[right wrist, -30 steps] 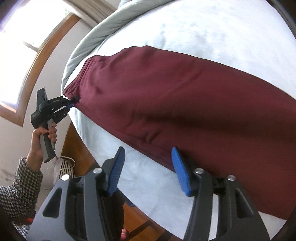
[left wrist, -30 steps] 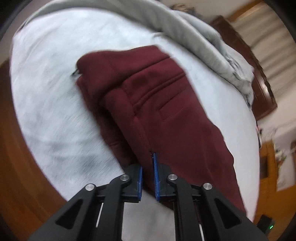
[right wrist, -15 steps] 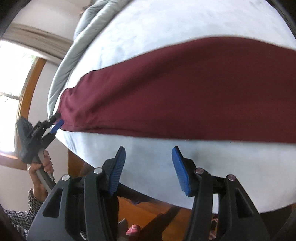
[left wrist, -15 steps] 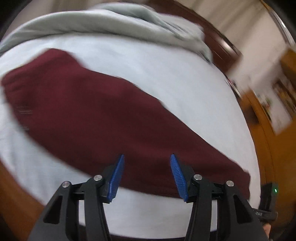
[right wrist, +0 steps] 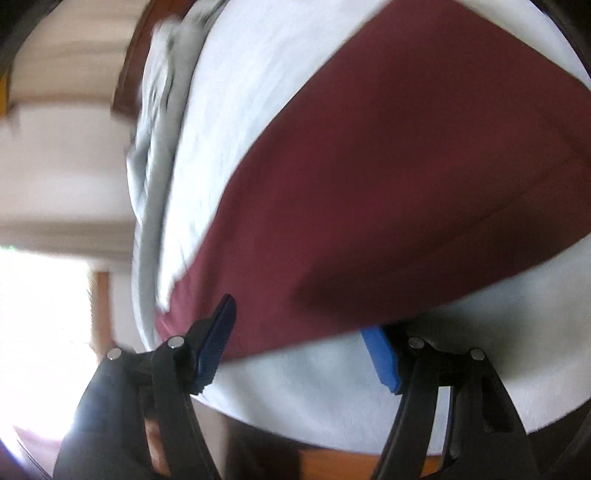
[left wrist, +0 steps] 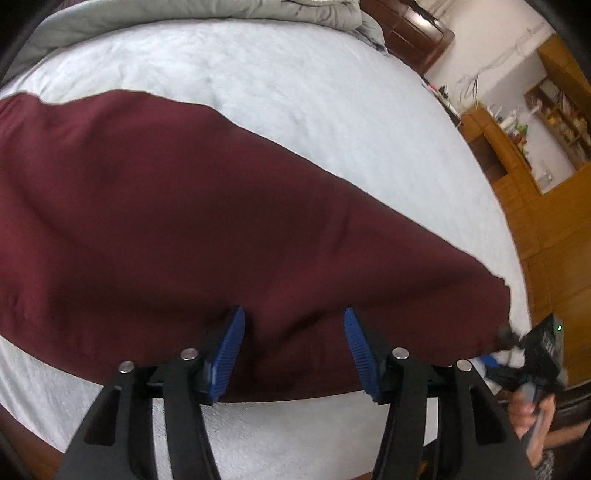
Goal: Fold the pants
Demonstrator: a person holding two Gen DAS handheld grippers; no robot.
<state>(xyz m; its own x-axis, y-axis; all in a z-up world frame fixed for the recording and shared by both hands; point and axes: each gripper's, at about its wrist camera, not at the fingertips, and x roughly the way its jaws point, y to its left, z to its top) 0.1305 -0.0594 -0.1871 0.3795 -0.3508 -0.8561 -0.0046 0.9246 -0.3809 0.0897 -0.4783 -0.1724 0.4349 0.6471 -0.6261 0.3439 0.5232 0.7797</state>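
Maroon pants (left wrist: 192, 206) lie stretched in a long band across a white bed (left wrist: 314, 96), laid lengthwise, it seems, so the legs can be brought over in a fold. The left gripper (left wrist: 293, 350) hangs over the near edge of the cloth, jaws spread wide and holding nothing; the fabric runs beneath and between its blue pads (left wrist: 229, 350), with most of the garment lying ahead and to its left. At the narrow end of the pants, low on the right of the left wrist view, the right gripper (left wrist: 517, 338) sits at the hem, gripped by a hand (left wrist: 532, 413). Its own blurred view shows its jaws apart as well, empty, the pants' edge just in front of its pads (right wrist: 218, 339) and the cloth spreading up and away to the right. Grey bedding (left wrist: 207, 14) is bunched along the far side of the bed. The fold looks not yet begun from this position.
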